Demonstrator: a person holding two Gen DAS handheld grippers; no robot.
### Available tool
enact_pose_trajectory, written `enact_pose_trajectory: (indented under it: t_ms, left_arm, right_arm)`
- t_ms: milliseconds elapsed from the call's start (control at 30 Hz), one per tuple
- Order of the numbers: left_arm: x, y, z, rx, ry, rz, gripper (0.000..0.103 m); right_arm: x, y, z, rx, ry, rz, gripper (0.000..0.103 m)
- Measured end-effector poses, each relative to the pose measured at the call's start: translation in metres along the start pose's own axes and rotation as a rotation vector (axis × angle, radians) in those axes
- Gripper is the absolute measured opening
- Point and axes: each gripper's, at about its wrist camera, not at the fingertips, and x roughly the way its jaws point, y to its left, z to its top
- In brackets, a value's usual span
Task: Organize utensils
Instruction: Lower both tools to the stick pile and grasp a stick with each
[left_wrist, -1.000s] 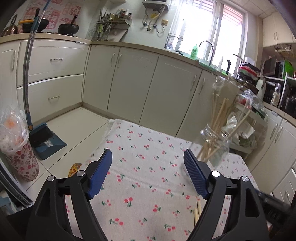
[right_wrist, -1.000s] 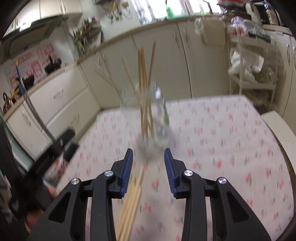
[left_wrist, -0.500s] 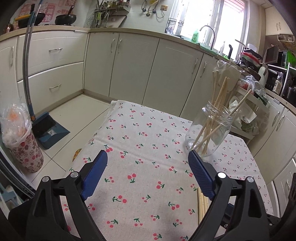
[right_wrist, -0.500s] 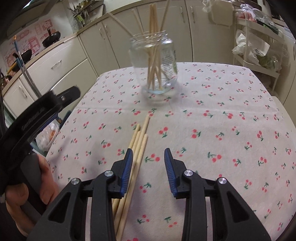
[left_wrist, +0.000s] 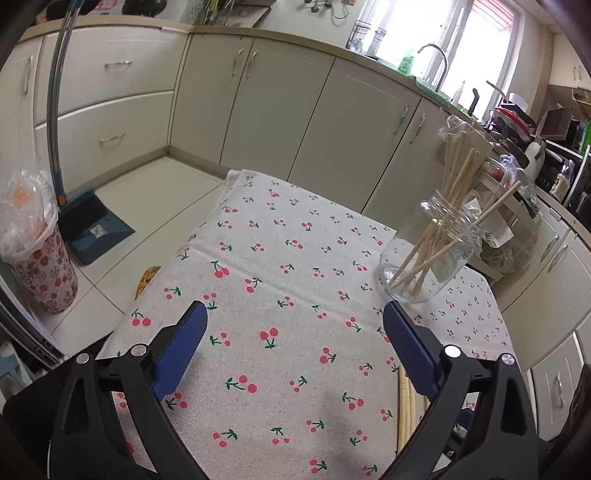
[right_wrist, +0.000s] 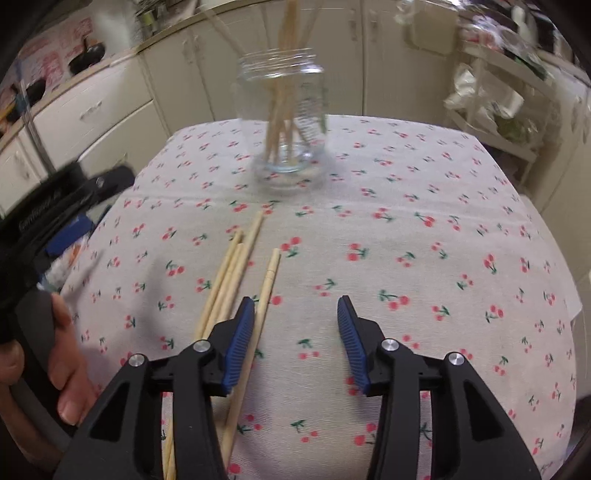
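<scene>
A clear glass jar holding several wooden chopsticks stands on the cherry-print tablecloth, right of centre. My left gripper hovers over bare cloth, its jaws opening wide with nothing between them. In the right wrist view the jar stands at the far middle. Several loose chopsticks lie on the cloth in front of it. My right gripper is low over them with its jaws opening. One chopstick runs just inside its left finger, and the pads do not press it. The loose chopsticks also show by the left gripper's right finger.
On the floor to the left are a blue dustpan with broom and a bagged bin. A rack with bags stands behind the jar. Cabinets ring the room. A hand holds the left gripper's handle at the table's left edge.
Both views have tipped down toward the cloth. The right gripper has sunk closer to the loose chopsticks and its jaws have widened. The left jaws have also spread further.
</scene>
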Motion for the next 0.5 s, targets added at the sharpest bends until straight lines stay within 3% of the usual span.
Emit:
enact_pose_trajectory:
  t_ms: [133,233,400,500]
  left_arm:
    - [0.003,0.003,-0.001,-0.020,0.009,-0.006,0.092]
    - [0.004,-0.002,-0.001,0.003,0.017,-0.017,0.092]
    - [0.002,-0.026,-0.011,0.154,0.119,-0.038,0.092]
    - [0.004,-0.046,-0.021,0.281,0.174,-0.021,0.092]
  right_arm:
    - [-0.003,0.004,-0.004,-0.007,0.008,0.044,0.046]
    - [0.000,0.012,-0.007,-0.055,0.005,0.025,0.046]
    - [0.001,-0.001,-0.002,-0.033,0.005,0.002,0.018]
    - [-0.001,-0.012,-0.003,-0.007,0.003,0.018,0.017]
